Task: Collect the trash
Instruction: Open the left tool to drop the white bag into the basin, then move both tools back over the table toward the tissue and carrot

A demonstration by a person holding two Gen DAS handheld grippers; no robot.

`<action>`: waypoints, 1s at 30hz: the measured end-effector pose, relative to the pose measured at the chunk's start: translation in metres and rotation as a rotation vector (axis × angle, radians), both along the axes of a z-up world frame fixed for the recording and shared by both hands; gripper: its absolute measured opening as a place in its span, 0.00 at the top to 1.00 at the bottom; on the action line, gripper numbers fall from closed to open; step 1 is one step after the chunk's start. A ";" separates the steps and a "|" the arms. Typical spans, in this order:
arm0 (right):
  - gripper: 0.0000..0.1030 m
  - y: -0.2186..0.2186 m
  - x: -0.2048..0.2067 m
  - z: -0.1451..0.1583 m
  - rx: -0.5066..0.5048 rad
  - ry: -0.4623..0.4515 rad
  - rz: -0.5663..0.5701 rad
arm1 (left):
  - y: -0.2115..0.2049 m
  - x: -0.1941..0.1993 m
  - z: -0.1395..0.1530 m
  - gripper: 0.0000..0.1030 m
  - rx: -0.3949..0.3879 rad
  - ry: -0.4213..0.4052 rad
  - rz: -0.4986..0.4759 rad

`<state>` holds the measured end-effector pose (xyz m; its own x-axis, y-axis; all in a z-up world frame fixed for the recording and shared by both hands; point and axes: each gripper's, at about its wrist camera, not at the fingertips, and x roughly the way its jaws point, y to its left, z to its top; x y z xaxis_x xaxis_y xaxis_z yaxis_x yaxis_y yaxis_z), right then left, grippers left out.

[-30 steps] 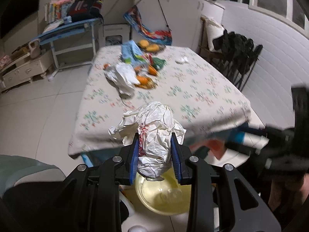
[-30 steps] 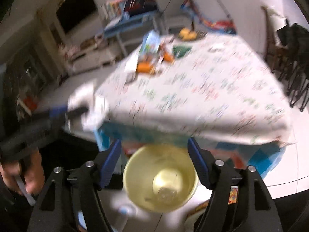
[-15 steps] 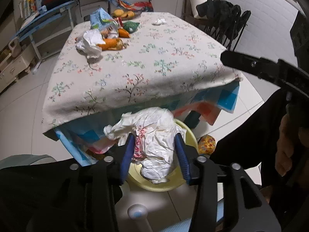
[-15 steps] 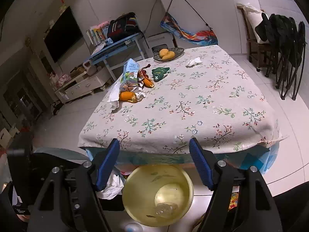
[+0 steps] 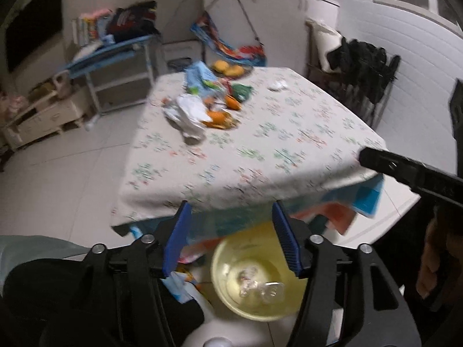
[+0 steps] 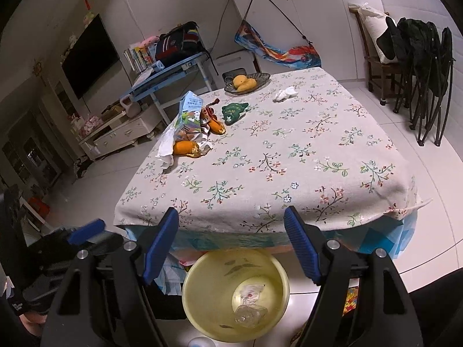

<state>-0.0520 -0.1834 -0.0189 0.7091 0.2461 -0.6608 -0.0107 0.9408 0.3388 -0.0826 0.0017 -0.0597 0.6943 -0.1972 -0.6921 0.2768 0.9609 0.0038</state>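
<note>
Left tool [image 5: 231,237] opening, empty; right tool [image 6: 231,243] open, empty. Both above yellow bin [image 6: 202,277]. Risk: peels [image 6: 186,148] and wrappers far across table [image 6: 289,156]; overreach could snag tablecloth.

A dish of yellow fruit [image 6: 245,83] sits at the far edge of the table [image 6: 332,150], which wears a floral cloth. Beyond the table's far left corner stands a blue desk [image 6: 170,73] bearing books and a dark bag [image 6: 179,42]. A black screen [image 6: 88,55] hangs on the left wall. Folded dark chairs [image 6: 425,57] lean off the table's right side (beside a wooden chair). A colourful cloth [image 6: 277,47] lies against the white cabinets [image 6: 306,8].
</note>
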 end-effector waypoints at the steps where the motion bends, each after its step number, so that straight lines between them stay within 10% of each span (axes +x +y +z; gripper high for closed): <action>1: 0.30 0.002 0.001 0.000 -0.003 -0.003 0.004 | 0.003 0.003 0.002 0.41 -0.011 0.002 0.017; 30: 0.27 0.036 0.091 -0.007 -0.050 0.025 0.134 | 0.019 0.089 0.012 0.33 -0.021 0.027 0.172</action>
<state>0.0388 -0.1474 -0.0259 0.6555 0.3035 -0.6916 -0.1292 0.9473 0.2932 0.0067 0.0209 -0.0478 0.6999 -0.0916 -0.7083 0.1082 0.9939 -0.0217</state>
